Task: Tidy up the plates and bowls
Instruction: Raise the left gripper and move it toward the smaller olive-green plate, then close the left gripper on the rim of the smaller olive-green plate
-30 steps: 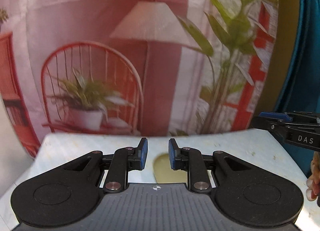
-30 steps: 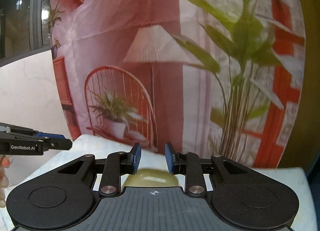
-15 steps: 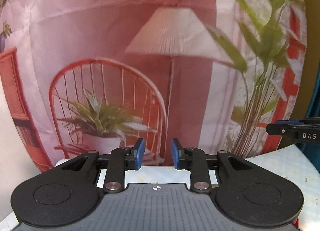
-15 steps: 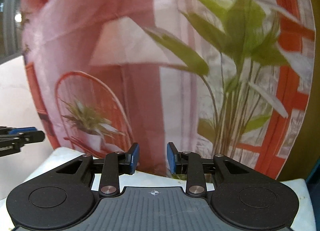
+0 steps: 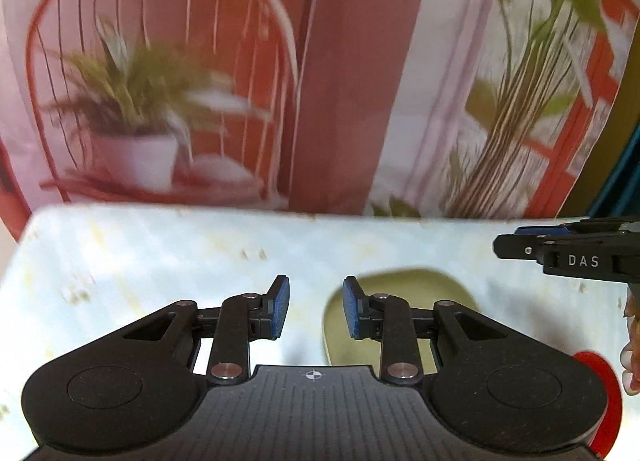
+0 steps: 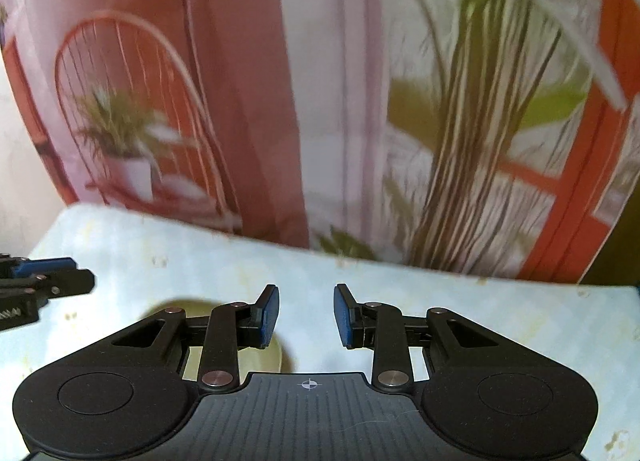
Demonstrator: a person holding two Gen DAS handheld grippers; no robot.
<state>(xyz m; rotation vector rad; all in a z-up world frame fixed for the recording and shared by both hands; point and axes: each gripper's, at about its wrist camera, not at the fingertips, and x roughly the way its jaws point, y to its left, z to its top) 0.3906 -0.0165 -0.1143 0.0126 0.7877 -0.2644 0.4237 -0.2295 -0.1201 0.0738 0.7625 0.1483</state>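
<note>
While the pale tabletop (image 5: 160, 253) carries an olive-green dish (image 5: 404, 293) between both tools and a red one (image 5: 604, 389) at the left view's edge, left tongs (image 5: 316, 311) and right tongs (image 6: 306, 315) hover agape, empty, nothing stacked yet.

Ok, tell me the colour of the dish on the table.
Olive green dish, clearest in the left wrist view.

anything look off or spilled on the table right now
Nothing stands out. The olive-green dish sits flat on the pale table, and a red item shows at the right edge. No spill or breakage shows. Both tongs, left and right, are open and empty.
</note>
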